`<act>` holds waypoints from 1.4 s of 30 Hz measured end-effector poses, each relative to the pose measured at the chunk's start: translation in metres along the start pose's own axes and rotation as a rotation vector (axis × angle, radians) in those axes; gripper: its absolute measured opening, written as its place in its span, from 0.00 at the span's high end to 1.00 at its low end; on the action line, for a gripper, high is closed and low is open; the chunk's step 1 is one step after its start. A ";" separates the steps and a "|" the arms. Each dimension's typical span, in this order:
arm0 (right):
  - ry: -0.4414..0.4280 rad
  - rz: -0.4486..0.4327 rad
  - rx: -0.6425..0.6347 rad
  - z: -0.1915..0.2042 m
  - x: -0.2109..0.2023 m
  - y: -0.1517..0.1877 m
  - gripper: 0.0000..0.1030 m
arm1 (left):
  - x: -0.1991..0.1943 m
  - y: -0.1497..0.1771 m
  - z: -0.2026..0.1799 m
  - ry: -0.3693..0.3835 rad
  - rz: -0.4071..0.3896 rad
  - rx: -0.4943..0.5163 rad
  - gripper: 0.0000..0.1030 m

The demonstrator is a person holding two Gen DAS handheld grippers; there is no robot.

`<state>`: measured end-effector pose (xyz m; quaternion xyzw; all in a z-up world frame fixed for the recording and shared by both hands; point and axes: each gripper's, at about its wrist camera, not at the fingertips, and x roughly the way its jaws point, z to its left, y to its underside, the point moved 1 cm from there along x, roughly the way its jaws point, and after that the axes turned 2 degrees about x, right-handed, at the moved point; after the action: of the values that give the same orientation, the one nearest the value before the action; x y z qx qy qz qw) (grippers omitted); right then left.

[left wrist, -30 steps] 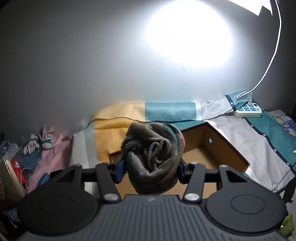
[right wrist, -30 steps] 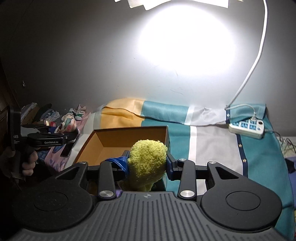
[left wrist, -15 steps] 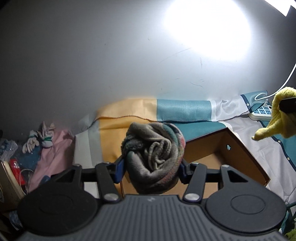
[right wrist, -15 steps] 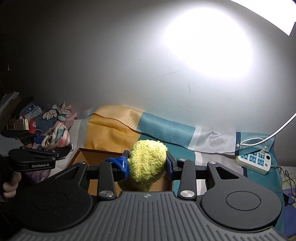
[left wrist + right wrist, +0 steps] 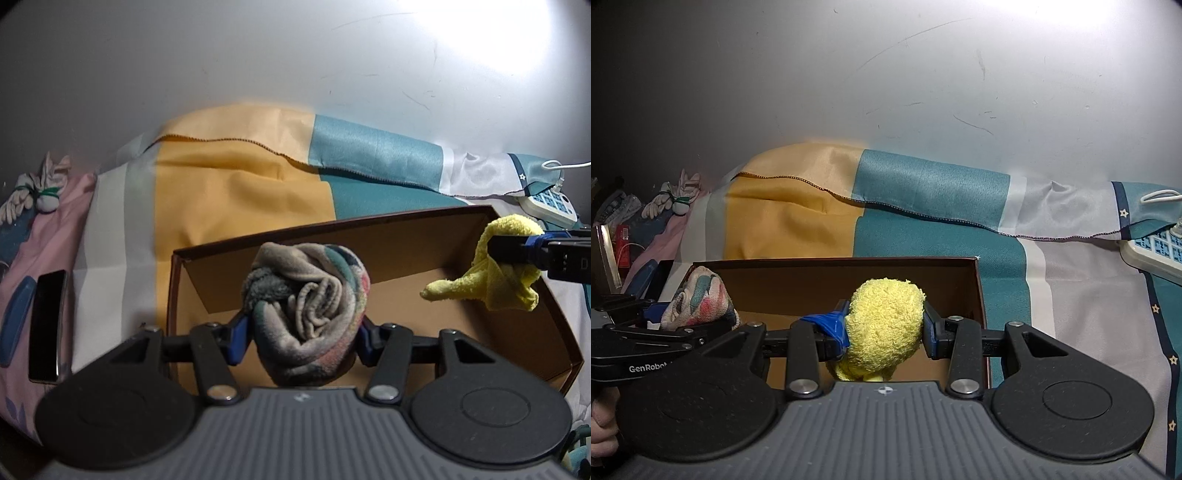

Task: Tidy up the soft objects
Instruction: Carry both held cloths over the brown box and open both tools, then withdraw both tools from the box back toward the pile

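Observation:
My left gripper [image 5: 302,338] is shut on a rolled grey fleece cloth [image 5: 310,306] with pink and green patches, held over the left half of an open brown cardboard box [image 5: 406,251]. My right gripper [image 5: 886,328] is shut on a fluffy yellow cloth [image 5: 886,317] above the box's [image 5: 812,284] right half. In the left wrist view the yellow cloth [image 5: 495,284] hangs from the right gripper [image 5: 513,254] at the box's right end. The right wrist view shows the left gripper [image 5: 665,314] with the fleece cloth [image 5: 698,299] at the box's left end.
The box lies on a bedsheet [image 5: 240,192] striped yellow, teal and white, against a grey wall. A dark phone [image 5: 48,325] rests on pink fabric at the left, near a pale glove bundle [image 5: 33,192]. A white power strip [image 5: 1156,251] sits at the right. A hand [image 5: 602,424] grips the left handle.
Both grippers have come down and closer over the box, each still holding its cloth. The right gripper with the yellow cloth has moved into the left wrist view, over the box's right end.

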<state>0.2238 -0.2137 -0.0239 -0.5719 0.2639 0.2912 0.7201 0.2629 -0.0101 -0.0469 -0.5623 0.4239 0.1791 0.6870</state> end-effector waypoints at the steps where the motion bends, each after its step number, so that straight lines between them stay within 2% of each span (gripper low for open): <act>1: -0.006 0.005 0.006 -0.001 0.006 0.001 0.79 | 0.006 0.001 0.000 -0.010 0.011 0.000 0.45; 7: 0.005 -0.009 -0.007 -0.006 0.029 0.002 0.75 | 0.034 0.004 0.002 -0.042 0.056 -0.021 0.40; 11: -0.002 0.004 0.035 -0.014 0.043 0.002 0.74 | 0.044 0.003 0.000 -0.075 0.059 -0.020 0.31; 16: 0.056 -0.021 0.008 -0.017 0.050 0.001 0.72 | 0.044 -0.001 0.000 -0.086 0.051 -0.021 0.26; 19: -0.016 -0.019 0.053 -0.023 0.047 -0.001 0.74 | 0.040 -0.003 0.000 -0.072 0.044 -0.030 0.25; 21: 0.017 -0.021 0.042 -0.021 0.045 -0.003 0.73 | 0.035 -0.004 -0.002 -0.085 0.034 -0.025 0.25; 23: 0.044 -0.058 0.024 -0.020 0.040 -0.003 0.73 | 0.027 -0.004 -0.005 -0.101 0.017 -0.020 0.25; 27: 0.022 -0.057 0.061 -0.024 0.032 -0.003 0.73 | 0.007 -0.005 -0.011 -0.126 -0.027 -0.009 0.25; 35: -0.028 -0.104 0.046 -0.013 -0.006 0.002 0.73 | -0.030 -0.003 -0.023 -0.189 -0.101 0.035 0.25; 42: -0.071 -0.155 0.069 -0.001 -0.041 0.008 0.73 | -0.063 0.006 -0.030 -0.204 -0.138 0.040 0.25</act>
<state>0.1891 -0.2180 -0.0003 -0.5548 0.2031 0.2453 0.7686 0.2108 -0.0216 -0.0010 -0.5552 0.3154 0.1791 0.7484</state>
